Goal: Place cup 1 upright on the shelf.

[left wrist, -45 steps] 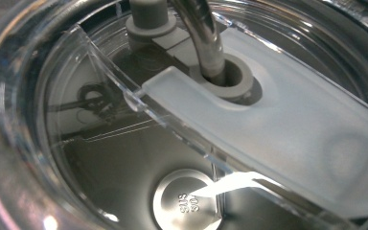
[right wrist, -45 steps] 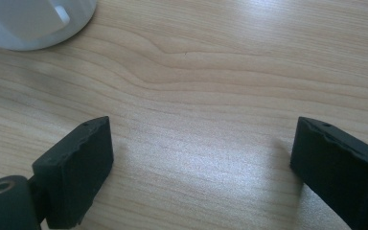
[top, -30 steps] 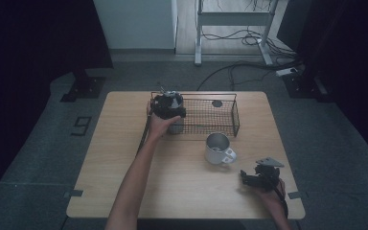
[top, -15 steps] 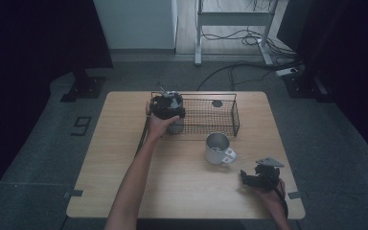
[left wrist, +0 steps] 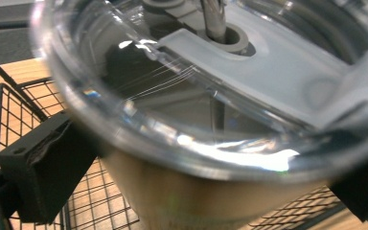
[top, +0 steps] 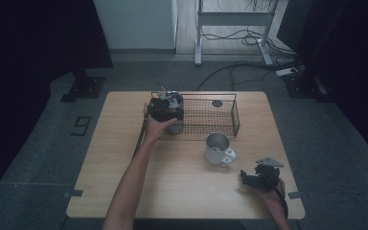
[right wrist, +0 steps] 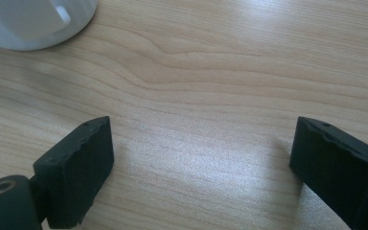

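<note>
On the wooden table (top: pixel 124 182), my left gripper (top: pixel 165 111), upper centre, stays clenched on the tumbler (left wrist: pixel 211 191) at the wire basket (top: pixel 211 115), barely moved; placing remains.
</note>
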`<state>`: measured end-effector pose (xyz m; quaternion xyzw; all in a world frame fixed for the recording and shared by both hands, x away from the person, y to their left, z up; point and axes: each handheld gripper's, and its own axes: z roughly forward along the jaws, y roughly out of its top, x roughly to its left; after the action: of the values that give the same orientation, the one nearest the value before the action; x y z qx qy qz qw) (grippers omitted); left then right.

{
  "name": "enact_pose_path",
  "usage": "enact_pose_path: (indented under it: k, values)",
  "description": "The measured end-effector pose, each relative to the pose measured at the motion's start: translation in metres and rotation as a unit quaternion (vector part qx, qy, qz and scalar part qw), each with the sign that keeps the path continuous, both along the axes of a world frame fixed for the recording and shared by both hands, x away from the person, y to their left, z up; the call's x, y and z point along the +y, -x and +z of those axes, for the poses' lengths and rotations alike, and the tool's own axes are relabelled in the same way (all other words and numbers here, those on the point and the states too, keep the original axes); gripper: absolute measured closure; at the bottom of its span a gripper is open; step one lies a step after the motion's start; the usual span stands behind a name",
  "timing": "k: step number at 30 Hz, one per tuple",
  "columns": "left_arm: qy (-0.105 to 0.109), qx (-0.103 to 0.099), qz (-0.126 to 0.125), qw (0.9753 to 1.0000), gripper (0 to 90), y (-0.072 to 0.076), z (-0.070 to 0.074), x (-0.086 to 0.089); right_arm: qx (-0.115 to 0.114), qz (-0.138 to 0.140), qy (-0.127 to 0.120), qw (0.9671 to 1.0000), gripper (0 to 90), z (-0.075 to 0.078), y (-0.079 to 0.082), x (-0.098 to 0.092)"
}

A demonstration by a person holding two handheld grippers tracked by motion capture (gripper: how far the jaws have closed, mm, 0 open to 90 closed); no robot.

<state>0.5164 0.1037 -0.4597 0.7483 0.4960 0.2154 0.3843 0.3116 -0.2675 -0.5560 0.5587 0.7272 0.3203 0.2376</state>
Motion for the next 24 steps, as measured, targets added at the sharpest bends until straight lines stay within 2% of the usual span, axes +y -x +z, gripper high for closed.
enact_pose_path:
  k: [19,24]
  values:
    - [0.022,-0.023,-0.019,0.9993,0.6,0.021,0.012,0.007,0.0,0.0,0.0,1.0,7.3,0.0,0.0,0.0]
    - [0.024,-0.023,-0.024,0.9991,0.7,0.027,0.014,0.01,0.0,0.0,0.0,1.0,7.3,0.0,0.0,0.0]
